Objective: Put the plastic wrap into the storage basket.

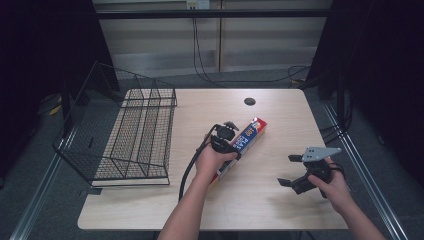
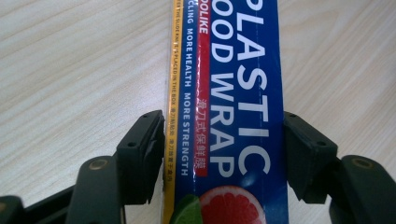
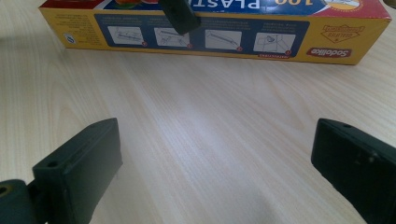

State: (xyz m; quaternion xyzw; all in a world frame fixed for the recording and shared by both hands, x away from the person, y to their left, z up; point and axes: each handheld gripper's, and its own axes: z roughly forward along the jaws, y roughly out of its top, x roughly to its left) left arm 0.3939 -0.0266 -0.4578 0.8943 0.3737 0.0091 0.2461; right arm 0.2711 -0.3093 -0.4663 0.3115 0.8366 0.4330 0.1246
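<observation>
Your left tongs (image 2: 224, 154) are pinching the long blue-and-yellow plastic wrap box (image 2: 229, 93) across its width; it is lying diagonally on the light wooden tabletop (image 1: 280, 200), while your right tongs (image 3: 217, 172) are standing spread nearby.

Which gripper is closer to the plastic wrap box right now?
Left. The left gripper has its jaws around the plastic wrap box; the right gripper hangs over bare table, apart from it.

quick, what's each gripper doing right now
left gripper: fingers closed on the plastic wrap box, which lies on the table.
right gripper: open, holding nothing, above bare table.
</observation>
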